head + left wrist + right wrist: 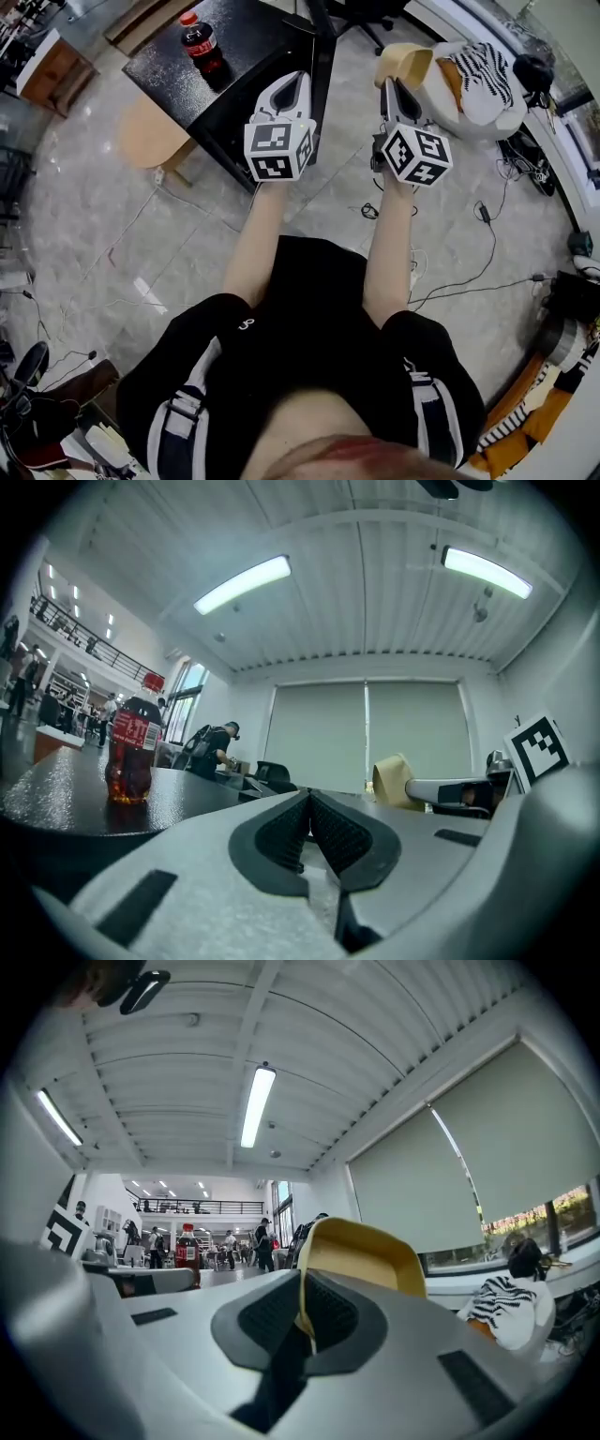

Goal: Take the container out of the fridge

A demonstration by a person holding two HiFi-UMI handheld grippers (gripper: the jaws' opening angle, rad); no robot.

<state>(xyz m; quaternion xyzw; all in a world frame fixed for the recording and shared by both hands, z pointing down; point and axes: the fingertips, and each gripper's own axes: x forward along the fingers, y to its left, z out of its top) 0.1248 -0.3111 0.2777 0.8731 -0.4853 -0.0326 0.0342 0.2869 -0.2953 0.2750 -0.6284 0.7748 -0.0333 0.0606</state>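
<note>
At the far left, a cola bottle (200, 42) stood on the black table (253, 47), well clear of both your tools. Your left gripper (298, 82) pointed out over the table's near corner with its jaws pressed together on nothing. Just beside it, your right gripper (388, 86) had its jaws clamped on one thin wall of the tan container (405, 64), which you carried in the air over the floor. No fridge showed in any view, so the container looked to be out of it already.

The danger lay in that hold. You pinched a single rim edge, and the container's body hung beyond the pads, so a quick swing or tilt of your wrist could have made it pivot or slide free and fall to the hard floor. Your left tool gave it no support underneath. Further right, near the striped cloth (480, 75), loose cables (487, 225) crossed the floor and could have caught your foot.
</note>
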